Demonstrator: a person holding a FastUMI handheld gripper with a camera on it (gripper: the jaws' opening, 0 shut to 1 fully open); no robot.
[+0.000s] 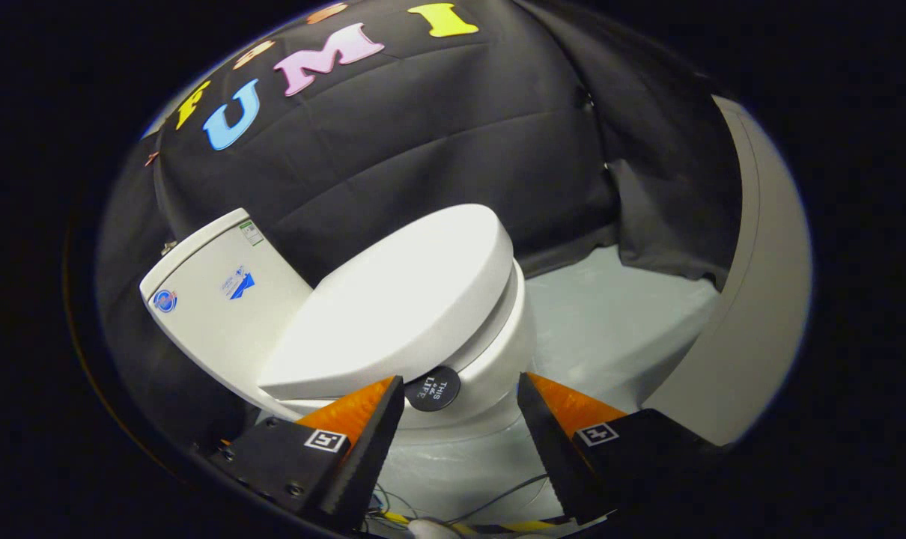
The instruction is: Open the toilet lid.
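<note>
Hand-held gripper [460,393] spread wide, closing in on a shut toilet lid [404,299].

The white lid lies flat on the bowl [498,359], just ahead of the fingers; its near edge sits right above one fingertip [382,408], contact unclear. A round black sticker [433,388] on the bowl shows between the fingers. The cistern [221,299] stands behind, against the black cloth wall [438,142].

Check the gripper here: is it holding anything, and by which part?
Nothing is held. The gripper is open, fingers apart, just short of the closed toilet lid.
</note>
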